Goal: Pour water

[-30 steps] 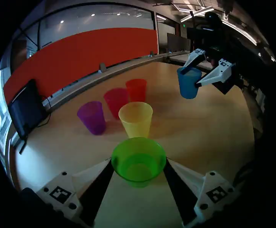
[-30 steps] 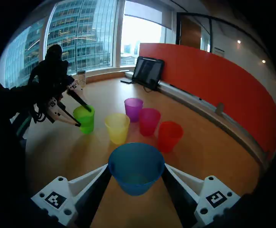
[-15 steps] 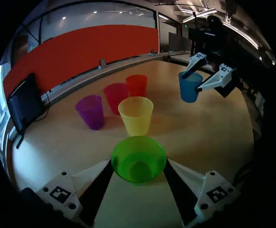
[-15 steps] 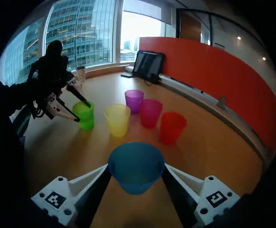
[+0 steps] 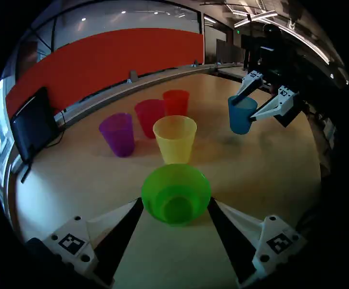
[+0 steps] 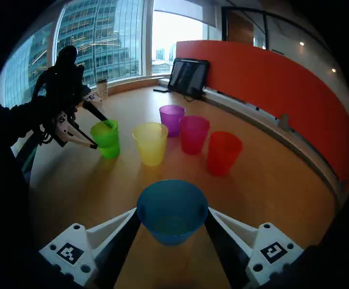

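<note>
Your left gripper [image 5: 175, 206] is clenched on the green cup [image 5: 176, 190], with one finger pressing each side, in the lower centre of the left gripper view. Your right gripper [image 6: 172, 215] grasps the blue cup [image 6: 172, 204] in the same way, in the lower centre of the right gripper view.

Both cups stand upright, with the long axis vertical and the open mouth pointing up. You can check this from the opposite view: the blue cup sits straight at the upper right of the left gripper view, and the green cup sits straight at the left of the right gripper view.

The lower walls of each held cup are hidden under its own rim. Something pale lies at the bottom of each cup, but I cannot tell if it is water. I also cannot tell if the cups touch the table [image 5: 261, 164]. The hands behind the far grippers are only dark shapes.

Both cups are translucent plastic, wider at the mouth. Beyond them a yellow cup [image 5: 175, 139], a purple cup [image 5: 118, 135], a pink cup [image 5: 148, 115] and a red cup [image 5: 176, 100] stand upright near the middle of the frame.
</note>
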Action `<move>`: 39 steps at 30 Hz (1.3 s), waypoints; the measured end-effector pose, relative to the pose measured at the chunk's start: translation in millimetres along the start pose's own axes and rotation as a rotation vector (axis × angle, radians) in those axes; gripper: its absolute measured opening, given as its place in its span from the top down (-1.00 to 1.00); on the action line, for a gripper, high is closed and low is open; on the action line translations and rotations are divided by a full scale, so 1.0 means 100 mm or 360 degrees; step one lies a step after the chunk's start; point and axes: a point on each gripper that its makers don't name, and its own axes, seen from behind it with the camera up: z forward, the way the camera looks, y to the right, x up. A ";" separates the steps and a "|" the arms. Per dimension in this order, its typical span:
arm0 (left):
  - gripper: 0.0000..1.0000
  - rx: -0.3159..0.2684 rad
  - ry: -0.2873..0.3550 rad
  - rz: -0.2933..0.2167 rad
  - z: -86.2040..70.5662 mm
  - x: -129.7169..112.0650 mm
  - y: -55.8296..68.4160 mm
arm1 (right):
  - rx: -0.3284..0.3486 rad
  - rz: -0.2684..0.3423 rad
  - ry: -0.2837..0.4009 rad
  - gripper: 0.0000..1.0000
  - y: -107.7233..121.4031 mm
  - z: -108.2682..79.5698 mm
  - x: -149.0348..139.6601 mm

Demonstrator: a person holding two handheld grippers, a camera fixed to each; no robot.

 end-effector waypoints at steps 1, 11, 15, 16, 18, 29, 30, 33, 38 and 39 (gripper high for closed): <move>-0.97 -0.0003 -0.0002 -0.0005 -0.01 -0.01 0.00 | 0.0001 0.0001 -0.0008 -0.84 0.00 0.01 -0.02; -0.97 0.0007 -0.0026 -0.0019 -0.07 -0.13 0.01 | 0.0006 -0.0004 -0.0041 -0.84 -0.03 0.09 -0.12; -0.97 0.0007 -0.0028 -0.0020 -0.09 -0.15 0.02 | 0.0005 0.0005 -0.0040 -0.84 -0.03 0.10 -0.13; -0.97 0.0008 -0.0029 -0.0022 -0.10 -0.15 0.02 | 0.0004 0.0006 -0.0044 -0.84 -0.04 0.10 -0.14; -0.97 0.0008 -0.0032 -0.0024 -0.10 -0.17 0.03 | 0.0003 0.0007 -0.0051 -0.84 -0.04 0.10 -0.16; -0.97 0.0009 -0.0013 -0.0053 -0.19 -0.19 0.05 | -0.0020 0.0019 -0.0075 -1.00 -0.08 0.02 -0.25; -0.97 0.0009 -0.0010 -0.0058 -0.20 -0.20 0.05 | -0.0021 0.0022 -0.0075 -1.00 -0.09 0.01 -0.26; -0.97 0.0028 0.0008 -0.0069 -0.26 -0.20 0.05 | -0.0041 0.0034 -0.0065 -1.00 -0.09 -0.04 -0.27; -0.97 0.0066 0.0044 -0.0084 -0.36 -0.19 0.04 | -0.0082 0.0057 -0.0051 -1.00 -0.08 -0.17 -0.33; -0.97 0.0076 0.0053 -0.0087 -0.39 -0.18 0.03 | -0.0092 0.0062 -0.0047 -1.00 -0.07 -0.20 -0.35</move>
